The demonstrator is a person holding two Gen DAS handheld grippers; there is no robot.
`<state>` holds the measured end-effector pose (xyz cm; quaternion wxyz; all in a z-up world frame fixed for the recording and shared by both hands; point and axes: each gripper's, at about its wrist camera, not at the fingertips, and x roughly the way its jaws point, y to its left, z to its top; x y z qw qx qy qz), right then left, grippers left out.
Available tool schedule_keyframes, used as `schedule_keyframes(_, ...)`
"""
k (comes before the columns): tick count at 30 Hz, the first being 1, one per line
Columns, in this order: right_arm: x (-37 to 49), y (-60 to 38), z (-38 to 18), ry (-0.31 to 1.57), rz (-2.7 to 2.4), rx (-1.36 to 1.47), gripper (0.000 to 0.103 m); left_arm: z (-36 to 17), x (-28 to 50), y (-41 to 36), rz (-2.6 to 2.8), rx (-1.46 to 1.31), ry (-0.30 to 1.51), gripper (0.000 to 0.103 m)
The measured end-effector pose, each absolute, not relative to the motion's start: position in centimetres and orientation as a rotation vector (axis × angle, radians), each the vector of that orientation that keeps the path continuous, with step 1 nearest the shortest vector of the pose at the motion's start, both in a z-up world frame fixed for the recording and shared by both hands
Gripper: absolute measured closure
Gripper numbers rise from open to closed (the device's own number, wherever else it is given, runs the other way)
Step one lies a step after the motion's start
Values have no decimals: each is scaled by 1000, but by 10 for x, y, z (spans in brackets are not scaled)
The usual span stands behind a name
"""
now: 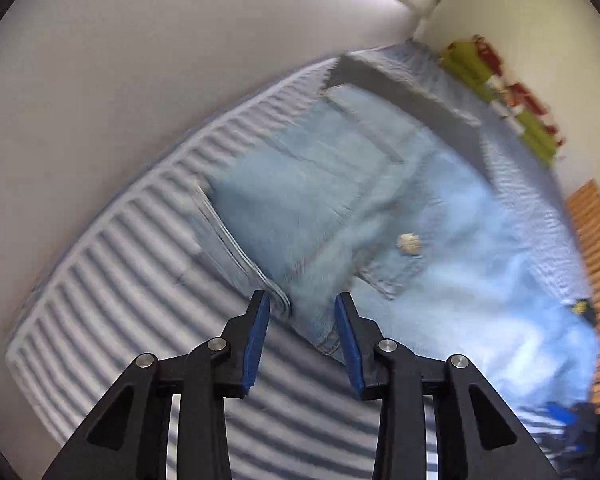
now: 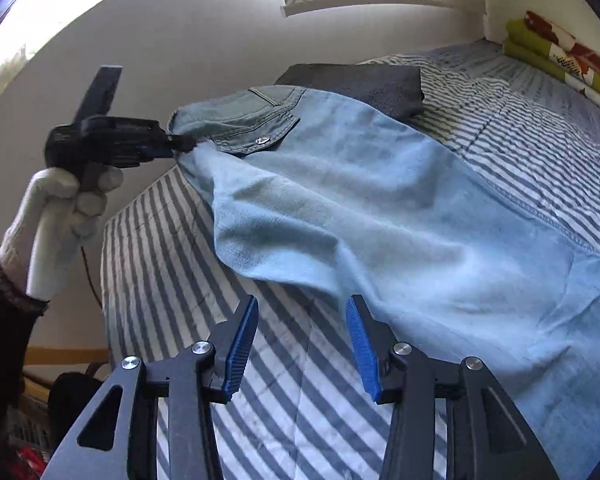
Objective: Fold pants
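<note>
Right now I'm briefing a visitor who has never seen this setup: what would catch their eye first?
The light blue pants sprawl across the striped bedspread, filling most of both views. At their waistband corner, the left gripper, held by a gloved hand, meets the fabric, while the right gripper hangs open over bare stripes.

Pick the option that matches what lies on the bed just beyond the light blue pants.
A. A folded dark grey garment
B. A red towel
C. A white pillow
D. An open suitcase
A: in the right wrist view a folded dark grey garment lies on the striped bedcover, partly tucked behind the waist end of the pants.
</note>
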<state>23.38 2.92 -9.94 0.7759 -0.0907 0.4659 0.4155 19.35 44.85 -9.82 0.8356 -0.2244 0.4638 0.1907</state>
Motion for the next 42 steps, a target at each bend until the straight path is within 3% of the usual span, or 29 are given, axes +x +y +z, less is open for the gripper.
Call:
schedule_keyframes(4,225,-71,-95,1038,718,-143,61,-87,174,438,409,-470,935,67)
schedule_keyframes(8,237,-184,-90,1040,462,-50,61,-57,177,376,285,-324,893,66)
schedule_keyframes(16,236,-399,-60,957,24,138,61,-15,235,158,-158,-101,879,65)
schedule_keyframes(21,255,-488,-64,1017,-33,250,61,-15,258,2,-400,41,904,65)
schedule_keyframes(32,302,-559,-99,1157,60,437,65,-56,278,-328,-828,354,880,65)
schedule_keyframes(42,281,-596,-143,1172,-17,585,78,-106,297,-439,-909,568,913,65)
